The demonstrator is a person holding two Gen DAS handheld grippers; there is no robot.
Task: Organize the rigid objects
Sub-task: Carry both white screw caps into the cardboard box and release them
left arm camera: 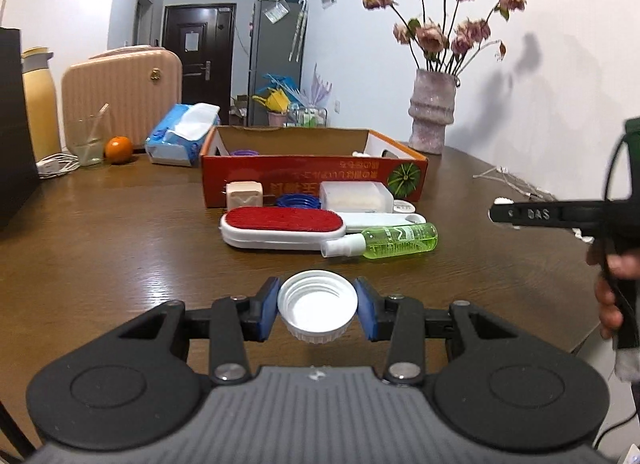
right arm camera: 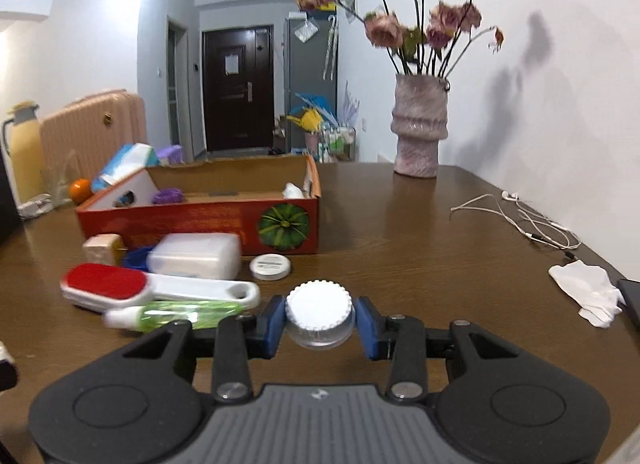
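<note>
Already both tongs were loaded. The left tongs were clamped on a white screw cap, its threaded hollow facing up, held above the table. The right tongs were closed on a small clear jar with a white ribbed lid, likewise lifted off the wood.

Just beyond the tongs lay a cluster not yet put away: a green spray bottle on its side, touching a red-faced lint brush with a white handle. Behind those sat a white plastic case, a blue ring, a beige cube and a small round white tin, all close against the near wall of the box.

Farther still stood the orange cardboard box, open on top. Inside, only a purple item and something white at the right end showed.

By my reckoning the sorting was at an early stage: two things boxed, two in the tongs presumably bound for the box, and six left on the table.
</note>
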